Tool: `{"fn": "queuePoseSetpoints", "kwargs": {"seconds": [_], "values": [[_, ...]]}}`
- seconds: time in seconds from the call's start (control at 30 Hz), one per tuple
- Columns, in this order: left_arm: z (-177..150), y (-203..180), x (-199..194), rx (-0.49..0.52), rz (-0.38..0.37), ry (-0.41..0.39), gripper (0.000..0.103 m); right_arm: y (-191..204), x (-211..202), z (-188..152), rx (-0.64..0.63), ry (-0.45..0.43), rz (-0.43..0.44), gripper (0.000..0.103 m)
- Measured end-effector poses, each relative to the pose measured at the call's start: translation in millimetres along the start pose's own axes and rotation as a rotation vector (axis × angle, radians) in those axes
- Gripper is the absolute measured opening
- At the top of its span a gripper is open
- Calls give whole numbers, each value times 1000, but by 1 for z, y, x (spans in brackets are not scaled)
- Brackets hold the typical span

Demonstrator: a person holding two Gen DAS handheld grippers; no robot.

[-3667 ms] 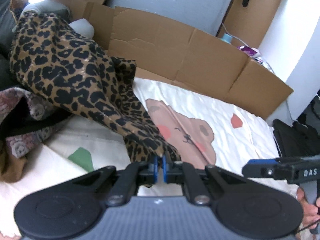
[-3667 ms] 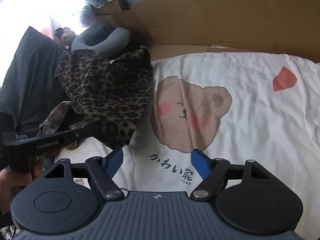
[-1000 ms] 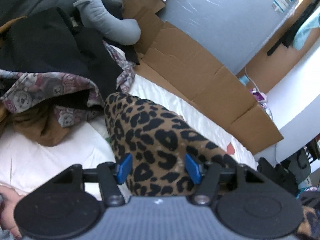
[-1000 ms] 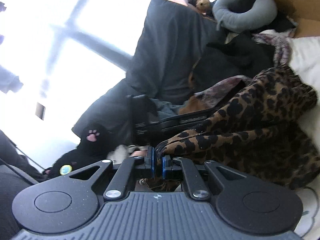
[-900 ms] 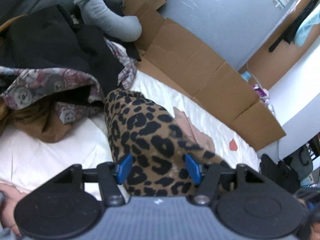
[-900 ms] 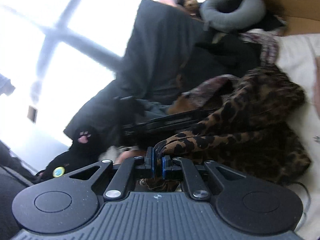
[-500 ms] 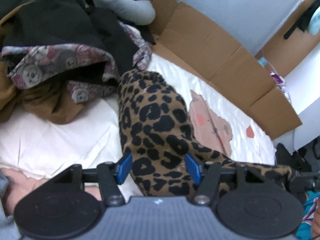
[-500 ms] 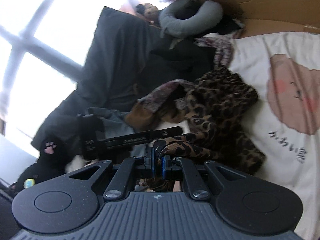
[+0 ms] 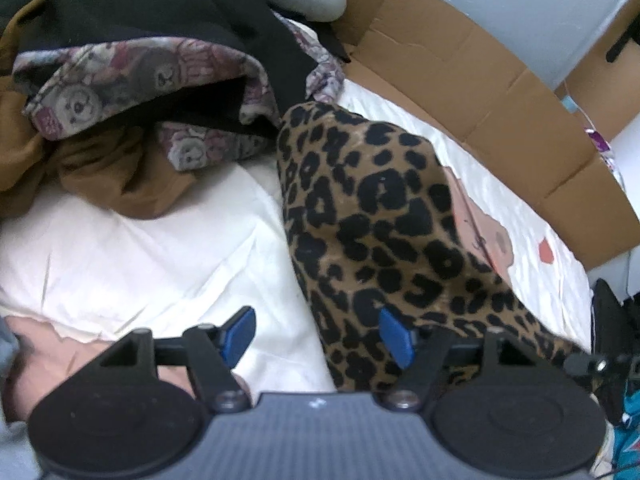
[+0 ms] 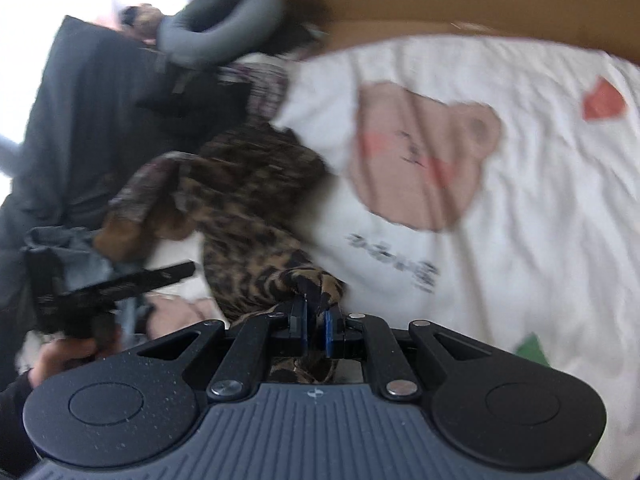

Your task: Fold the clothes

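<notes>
Since a second ago both grippers have dropped toward the bed, and the leopard-print garment (image 9: 376, 216), which then filled the space between the left gripper's fingers, now lies draped lower across the white sheet (image 9: 132, 256).

From the left wrist, the garment is a brown cloth with black spots, running as a long band from the pile of clothes (image 9: 120, 92) at the far left down to the near right. Its near edge passes just under the right blue fingertip. The left gripper (image 9: 318, 334) points steeply down at the bed; its jaws are opening, the pads stand wide apart and do not press on the cloth, though the garment's edge lies partly between them. A sleeve and a bit of the person's hand show at the near left. Cardboard (image 9: 480, 92) lines the far side of the bed.

From the right wrist, the picture is blurred. The garment (image 10: 256, 208) lies bunched at the left of the sheet (image 10: 540, 208), beside the bear print (image 10: 420, 160), with one end rising to the gripper. The right gripper (image 10: 314, 324) has its fingers pressed together on a fold of that cloth. The left gripper (image 10: 112, 284) shows at the near left, held in a hand (image 10: 64, 354). A grey neck pillow (image 10: 220, 28) lies far left.
</notes>
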State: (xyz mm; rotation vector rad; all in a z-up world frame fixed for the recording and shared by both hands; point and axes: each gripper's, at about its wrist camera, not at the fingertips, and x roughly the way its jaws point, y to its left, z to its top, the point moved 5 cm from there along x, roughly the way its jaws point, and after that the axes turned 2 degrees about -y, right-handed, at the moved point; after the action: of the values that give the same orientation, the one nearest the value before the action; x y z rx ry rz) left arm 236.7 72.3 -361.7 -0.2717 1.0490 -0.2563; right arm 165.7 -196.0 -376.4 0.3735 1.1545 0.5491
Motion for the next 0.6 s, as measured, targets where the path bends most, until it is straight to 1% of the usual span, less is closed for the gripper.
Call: {"fn": "queuePoseSetpoints", "kwargs": {"seconds": [0.1,0.23,0.4,0.6], "values": [[-1,-4,5,6,-9,0,71,-20,4,-10,26,22,-57,6],[-2,-11,13,12,-24,0,71,-41,4,-21,62,38,-107,6],[2,-24,15,29,-35,-36,71,-64,2,-36,101,58,-179,5],[3,-34,26,50,-36,-40,71,-90,0,-48,163,70,-266,6]]}}
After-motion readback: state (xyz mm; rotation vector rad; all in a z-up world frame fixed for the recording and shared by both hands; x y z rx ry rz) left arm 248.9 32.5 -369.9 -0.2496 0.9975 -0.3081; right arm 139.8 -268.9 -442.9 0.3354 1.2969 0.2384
